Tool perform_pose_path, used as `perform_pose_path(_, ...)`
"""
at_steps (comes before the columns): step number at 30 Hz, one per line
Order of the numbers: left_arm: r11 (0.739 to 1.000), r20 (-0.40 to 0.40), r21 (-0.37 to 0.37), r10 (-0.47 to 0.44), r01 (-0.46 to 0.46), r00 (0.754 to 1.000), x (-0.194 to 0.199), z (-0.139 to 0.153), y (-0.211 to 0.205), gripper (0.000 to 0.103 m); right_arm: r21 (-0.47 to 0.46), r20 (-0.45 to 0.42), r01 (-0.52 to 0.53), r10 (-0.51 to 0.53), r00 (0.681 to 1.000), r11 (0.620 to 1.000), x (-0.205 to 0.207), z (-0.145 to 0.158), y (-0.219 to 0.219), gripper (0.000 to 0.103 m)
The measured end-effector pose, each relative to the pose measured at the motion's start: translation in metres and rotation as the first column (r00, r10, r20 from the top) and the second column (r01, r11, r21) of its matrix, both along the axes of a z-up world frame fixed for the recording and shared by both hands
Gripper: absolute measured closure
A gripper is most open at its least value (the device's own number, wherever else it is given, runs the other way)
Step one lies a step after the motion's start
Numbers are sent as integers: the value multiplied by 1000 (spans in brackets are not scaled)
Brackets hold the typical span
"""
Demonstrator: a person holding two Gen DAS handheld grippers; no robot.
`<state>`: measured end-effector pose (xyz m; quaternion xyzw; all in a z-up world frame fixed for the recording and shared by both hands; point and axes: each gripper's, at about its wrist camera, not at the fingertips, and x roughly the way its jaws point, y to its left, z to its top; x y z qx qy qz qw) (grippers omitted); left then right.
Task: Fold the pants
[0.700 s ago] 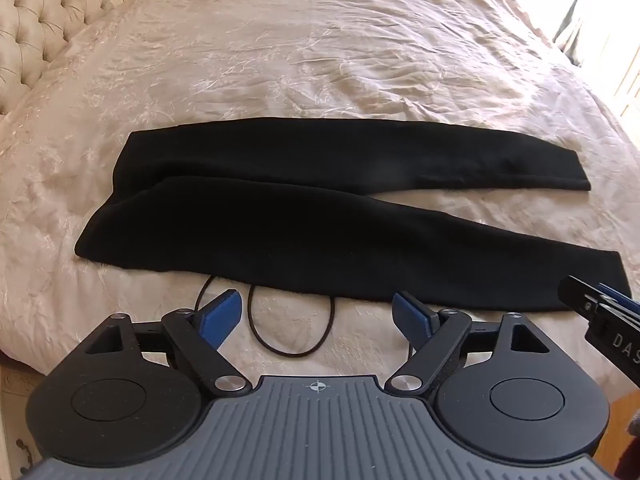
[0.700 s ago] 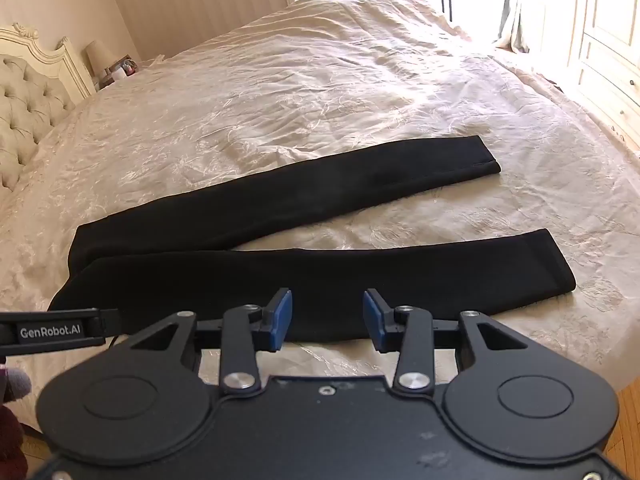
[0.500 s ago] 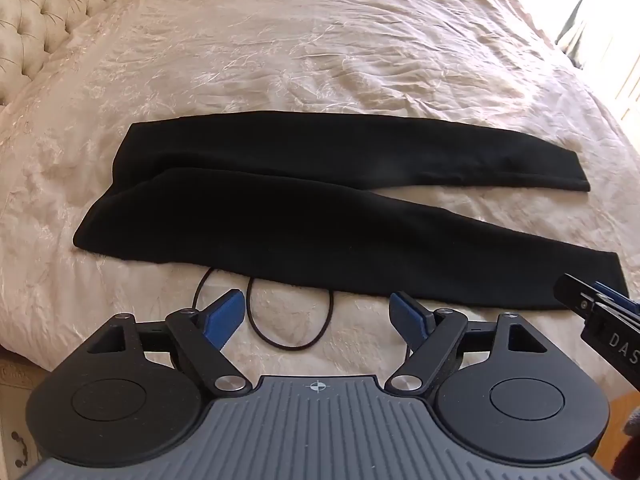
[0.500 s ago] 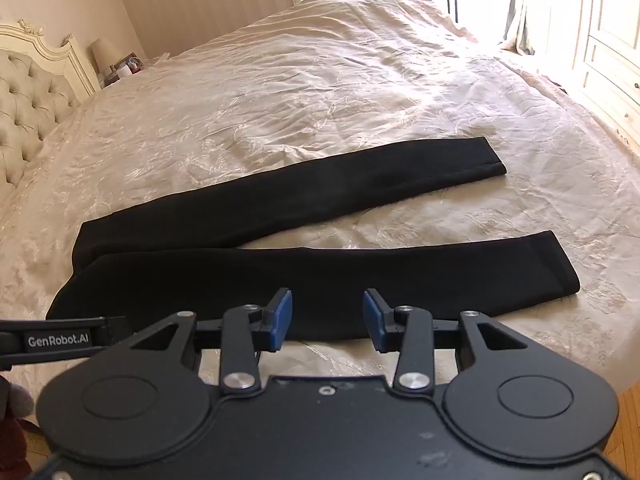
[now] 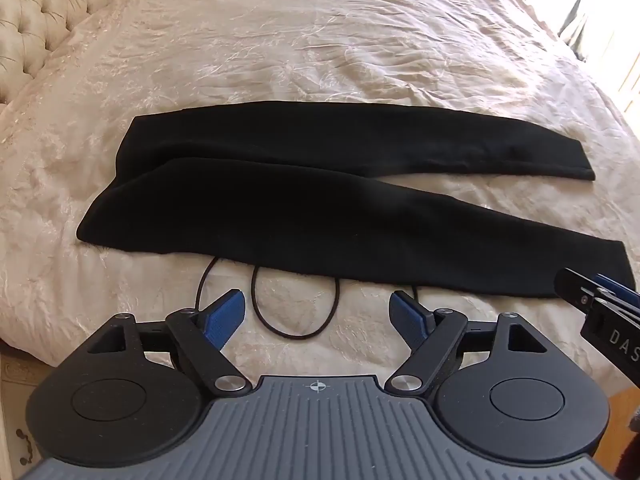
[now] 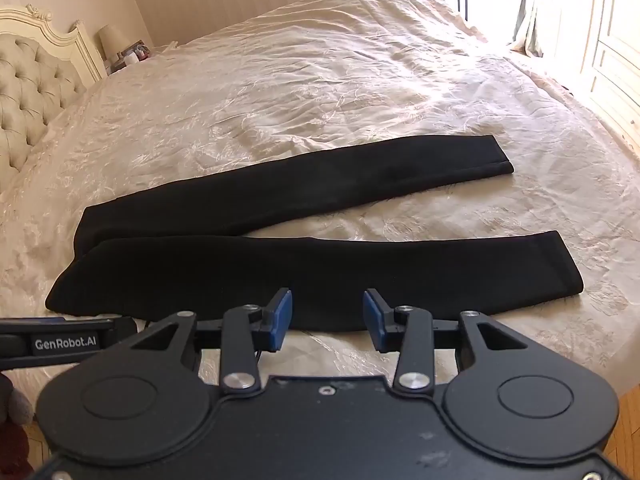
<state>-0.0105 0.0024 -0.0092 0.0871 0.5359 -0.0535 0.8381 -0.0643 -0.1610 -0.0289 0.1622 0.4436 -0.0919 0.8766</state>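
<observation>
Left view: pants [image 5: 320, 216] lie flat on the bed [image 5: 320, 40], legs splayed rightward, left gripper [image 5: 318, 316] jaws wide open over a cord loop [image 5: 296, 312]; right view: right gripper [image 6: 327, 320] jaws open and empty at the near leg, so no fold's started.

My left gripper [image 5: 318, 316] hangs over the near edge of the bed [image 5: 320, 48] with its jaws wide apart and nothing between them. The black pants [image 5: 320, 208] lie flat ahead, a thin dark cord [image 5: 296, 312] looped beside them.
</observation>
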Motion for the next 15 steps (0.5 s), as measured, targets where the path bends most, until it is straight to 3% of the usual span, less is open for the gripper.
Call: perform_pose_path(15, 1000, 9, 12, -16, 15, 1000, -5, 1, 0, 24, -15, -21, -37, 37, 999, 999, 2, 1, -3, 61)
